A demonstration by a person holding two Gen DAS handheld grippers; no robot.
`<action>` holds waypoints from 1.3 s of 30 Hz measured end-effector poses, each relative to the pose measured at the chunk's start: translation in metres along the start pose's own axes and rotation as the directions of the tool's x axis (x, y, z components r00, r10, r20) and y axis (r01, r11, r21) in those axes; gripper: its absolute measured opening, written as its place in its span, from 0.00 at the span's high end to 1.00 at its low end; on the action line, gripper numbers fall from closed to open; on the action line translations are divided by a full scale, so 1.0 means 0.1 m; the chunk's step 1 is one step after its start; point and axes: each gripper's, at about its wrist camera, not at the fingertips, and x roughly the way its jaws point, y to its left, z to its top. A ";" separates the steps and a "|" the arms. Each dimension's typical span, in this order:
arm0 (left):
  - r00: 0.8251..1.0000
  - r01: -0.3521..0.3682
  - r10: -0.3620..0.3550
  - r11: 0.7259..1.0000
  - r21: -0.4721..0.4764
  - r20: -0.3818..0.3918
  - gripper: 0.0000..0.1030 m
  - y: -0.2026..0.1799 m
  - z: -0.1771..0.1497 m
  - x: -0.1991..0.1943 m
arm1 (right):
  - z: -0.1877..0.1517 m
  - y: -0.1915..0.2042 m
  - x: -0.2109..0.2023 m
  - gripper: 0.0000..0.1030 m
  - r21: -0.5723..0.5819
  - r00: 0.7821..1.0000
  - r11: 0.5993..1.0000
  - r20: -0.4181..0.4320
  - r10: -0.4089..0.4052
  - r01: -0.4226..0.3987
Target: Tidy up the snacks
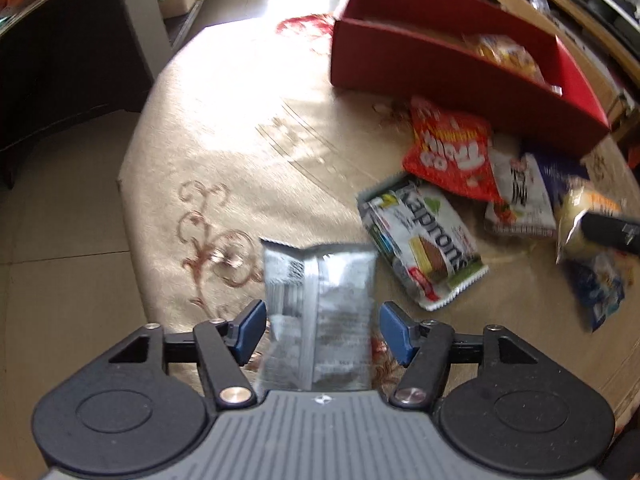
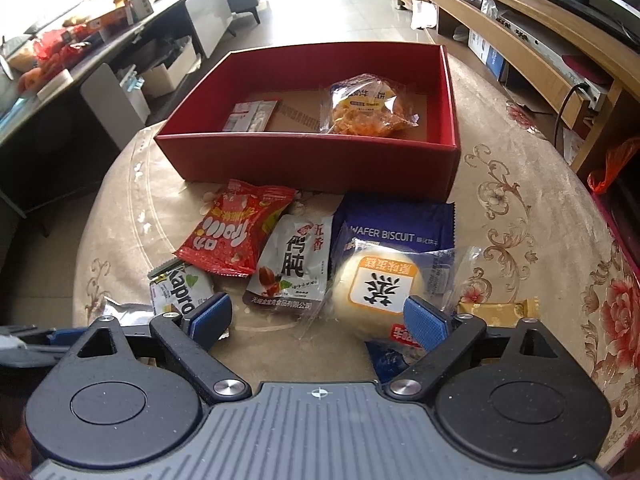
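In the left view, the left gripper (image 1: pixel 322 332) has its jaws apart around a silver packet (image 1: pixel 320 312), not squeezing it. The surface (image 1: pixel 224 152) is bare to its left edge. A "Kaprons" pack (image 1: pixel 420 240) lies just beside.

In the right view, the right gripper (image 2: pixel 318 320) jaws stand wide apart by a round cake (image 2: pixel 376 288). "WAFER BISCUIT" (image 2: pixel 396 220) lies before the red box (image 2: pixel 304 160).

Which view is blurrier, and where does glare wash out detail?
Left wrist view: motion blur smears the snack packets, and window glare blows out the tablecloth left of the red box. Right wrist view: sharp, evenly lit, print readable, fisheye bending at edges.
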 end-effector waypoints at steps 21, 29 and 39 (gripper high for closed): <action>0.999 0.042 -0.043 0.997 0.072 0.012 0.59 -0.20 -0.02 0.00 | 0.01 -0.73 -0.06 0.06 0.187 0.998 0.980 -0.013 -0.060 0.062; 0.998 0.061 -0.062 0.996 0.067 0.004 0.58 -0.17 -0.01 0.02 | 0.23 -0.36 0.19 0.05 0.071 0.997 0.995 -0.036 -0.066 0.069; 0.997 0.074 -0.074 0.995 0.059 -0.003 0.57 -0.16 0.00 0.03 | 0.17 -0.18 0.58 0.07 -0.010 0.982 0.988 -0.110 -0.157 0.156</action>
